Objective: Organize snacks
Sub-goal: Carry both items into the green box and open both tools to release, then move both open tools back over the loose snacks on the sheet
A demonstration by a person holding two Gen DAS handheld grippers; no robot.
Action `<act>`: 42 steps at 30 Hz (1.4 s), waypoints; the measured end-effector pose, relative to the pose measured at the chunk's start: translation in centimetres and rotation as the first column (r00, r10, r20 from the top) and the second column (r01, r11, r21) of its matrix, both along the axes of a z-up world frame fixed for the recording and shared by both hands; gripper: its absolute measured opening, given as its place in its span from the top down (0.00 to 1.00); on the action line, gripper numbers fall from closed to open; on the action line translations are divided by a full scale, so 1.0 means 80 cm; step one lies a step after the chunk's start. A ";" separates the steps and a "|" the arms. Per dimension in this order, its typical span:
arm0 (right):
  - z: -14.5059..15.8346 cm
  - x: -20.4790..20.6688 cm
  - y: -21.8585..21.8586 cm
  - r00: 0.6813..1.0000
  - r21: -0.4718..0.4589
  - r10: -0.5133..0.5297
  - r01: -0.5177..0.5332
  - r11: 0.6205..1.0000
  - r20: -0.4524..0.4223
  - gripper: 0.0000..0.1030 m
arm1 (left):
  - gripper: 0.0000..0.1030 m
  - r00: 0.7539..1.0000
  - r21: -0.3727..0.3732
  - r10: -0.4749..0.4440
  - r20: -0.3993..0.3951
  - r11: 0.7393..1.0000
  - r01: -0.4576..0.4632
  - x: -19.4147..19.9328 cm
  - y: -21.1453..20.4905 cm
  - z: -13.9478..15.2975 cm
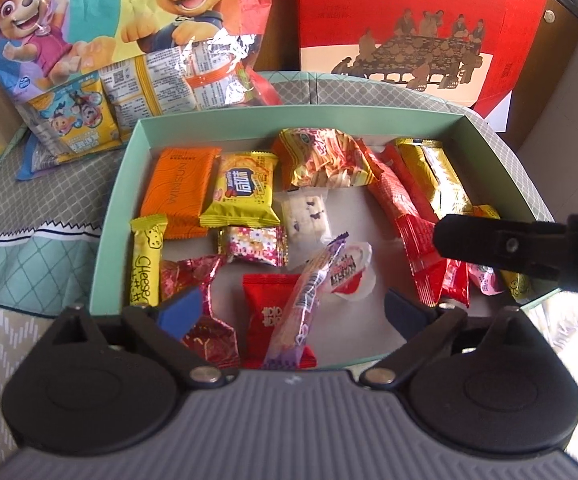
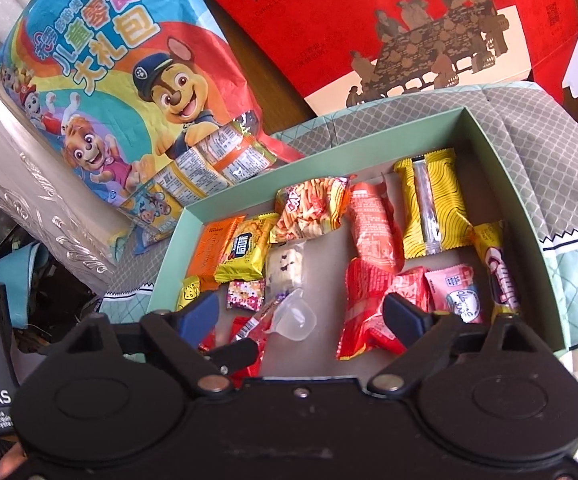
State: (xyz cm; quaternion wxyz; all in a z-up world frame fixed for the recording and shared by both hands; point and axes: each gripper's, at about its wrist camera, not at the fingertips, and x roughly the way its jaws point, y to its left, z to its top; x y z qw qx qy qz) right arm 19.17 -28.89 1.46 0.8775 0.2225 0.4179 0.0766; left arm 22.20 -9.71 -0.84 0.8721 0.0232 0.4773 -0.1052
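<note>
- Both claws hover over the near edge of the mint-green box (image 1: pixel 129 184), and no earlier view is at hand to compare.
- Left gripper (image 1: pixel 293 312) is released: its blue fingers (image 1: pixel 181 312) stand wide apart, with a purple candy stick (image 1: pixel 309 296) and a red packet (image 1: pixel 267 300) lying loose between them on the box floor, neither pressed.
- Right gripper (image 2: pixel 307 314) is likewise spread wide, nothing clamped; a clear jelly cup (image 2: pixel 295 316) lies on the box floor between its pads.
- Snacks lie scattered inside the box: an orange packet (image 1: pixel 179 188) at the far left, a yellow cheese stick (image 1: pixel 145 260) along the left wall, a yellow patterned pack (image 2: pixel 433 208) toward the far right.
- Beyond the box's far left corner lies a cartoon-dog snack bag (image 2: pixel 129 92); behind its far wall stands a red carton (image 1: pixel 421 20).
</note>
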 end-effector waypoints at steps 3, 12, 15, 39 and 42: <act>0.001 -0.004 -0.002 1.000 0.001 -0.012 0.012 1.000 0.001 0.05 | 0.01 1.000 -0.011 0.009 -0.011 1.000 -0.009 -0.003 0.005 0.001; 0.005 -0.024 -0.004 1.000 -0.006 -0.029 0.029 1.000 -0.010 0.00 | 0.00 1.000 -0.015 0.005 -0.001 1.000 -0.005 -0.023 0.009 0.011; 0.010 -0.032 -0.004 1.000 -0.014 -0.028 0.028 1.000 -0.009 0.00 | 0.00 1.000 -0.016 0.007 0.005 1.000 -0.007 -0.031 0.011 0.017; 0.013 -0.090 0.048 0.997 -0.058 0.051 -0.055 0.997 -0.062 0.00 | 0.00 0.996 0.018 0.087 -0.007 0.996 -0.087 -0.113 0.111 0.010; 0.002 -0.092 0.064 0.993 -0.062 0.078 -0.084 0.995 -0.089 0.00 | 0.00 0.991 0.030 0.128 -0.030 0.991 -0.127 -0.118 0.141 -0.005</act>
